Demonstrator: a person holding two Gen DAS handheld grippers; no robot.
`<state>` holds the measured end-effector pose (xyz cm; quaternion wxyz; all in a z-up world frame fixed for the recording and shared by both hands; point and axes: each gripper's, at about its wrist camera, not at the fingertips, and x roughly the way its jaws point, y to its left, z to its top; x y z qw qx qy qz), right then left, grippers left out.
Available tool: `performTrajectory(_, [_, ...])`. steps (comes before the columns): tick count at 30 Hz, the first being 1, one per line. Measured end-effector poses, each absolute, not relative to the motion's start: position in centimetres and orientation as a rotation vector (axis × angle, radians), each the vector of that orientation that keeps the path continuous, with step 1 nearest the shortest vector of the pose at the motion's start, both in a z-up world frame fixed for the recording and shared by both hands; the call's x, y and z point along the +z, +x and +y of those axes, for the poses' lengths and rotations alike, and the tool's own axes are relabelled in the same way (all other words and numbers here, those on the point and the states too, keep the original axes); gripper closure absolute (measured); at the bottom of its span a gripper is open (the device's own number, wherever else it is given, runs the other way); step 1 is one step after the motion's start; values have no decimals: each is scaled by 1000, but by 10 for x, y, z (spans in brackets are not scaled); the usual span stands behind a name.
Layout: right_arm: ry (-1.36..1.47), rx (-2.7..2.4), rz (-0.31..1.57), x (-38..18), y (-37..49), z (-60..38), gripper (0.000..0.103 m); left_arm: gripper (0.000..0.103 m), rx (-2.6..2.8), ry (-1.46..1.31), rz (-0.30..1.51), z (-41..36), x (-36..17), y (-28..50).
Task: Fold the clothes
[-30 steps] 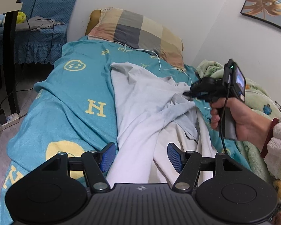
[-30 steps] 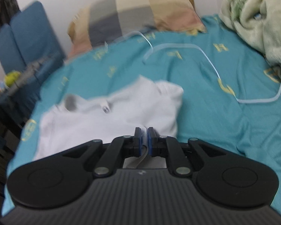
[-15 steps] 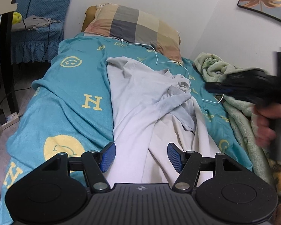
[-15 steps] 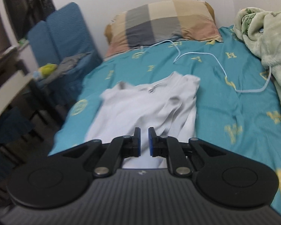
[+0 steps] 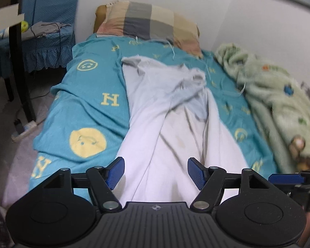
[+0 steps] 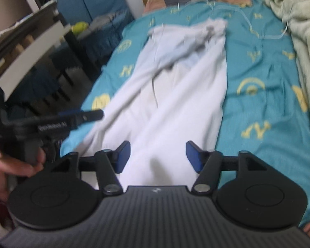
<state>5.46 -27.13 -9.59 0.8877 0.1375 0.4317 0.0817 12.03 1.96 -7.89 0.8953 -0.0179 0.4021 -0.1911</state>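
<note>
Garment: a pale white-grey garment (image 5: 175, 124) lies lengthwise down the middle of the bed (image 5: 88, 107), rumpled near the top end, on the teal sheet with yellow smileys.
Left claw (image 5: 156, 173): spread wide, nothing in it, hovering over the garment's near end.
Right claw (image 6: 158, 158): also released, blue pads apart, over the same end, just beside the left 1.
Pillow (image 5: 150, 23): plaid, at the head of the bed.
Blanket (image 5: 279, 103): green fleece, bunched along the wall side.
</note>
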Motion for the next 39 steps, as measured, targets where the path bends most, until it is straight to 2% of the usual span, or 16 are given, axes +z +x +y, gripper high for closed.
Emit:
performTrajectory(5, [226,260,1032,-120,56,-250,41,27,-319,-57,962,53,-68,117])
performTrajectory(12, [-24,232,1082,-142,51,-221,42,27,-200,-44,1207,110,-82,126])
performTrajectory(16, [92,173,1093,-144,56,-245,43,27,-227,-46,1327,116,-96,119])
performTrajectory(18, [157,150,1086,-143,59,-256,42,32,-269,-38,1380,110,-102,115])
performTrajectory(20, [189,142,1088,-143,61,-260,42,33,-305,-14,1402,104,-102,111])
performTrajectory(21, [194,141,1088,-143,61,-260,42,35,-316,5,1409,99,-102,109])
performTrajectory(22, [199,140,1087,-143,62,-259,42,48,-323,33,1416,95,-103,107])
performTrajectory(23, [205,139,1087,-143,62,-259,42,77,-340,59,1425,90,-103,103])
performTrajectory(24, [206,138,1086,-142,62,-260,42,94,-350,90,1430,85,-102,99])
performTrajectory(25, [208,137,1084,-141,61,-260,42,100,-358,122,1433,80,-100,94])
performTrajectory(33, [247,111,1059,-135,62,-269,42,102,-523,269,1200,20,-16,41])
performTrajectory(37, [287,86,1032,-130,61,-279,42,102,-616,285,1134,-25,-1,19])
performTrajectory(39, [319,66,1019,-127,60,-286,42,102,-656,283,1136,-47,-13,12])
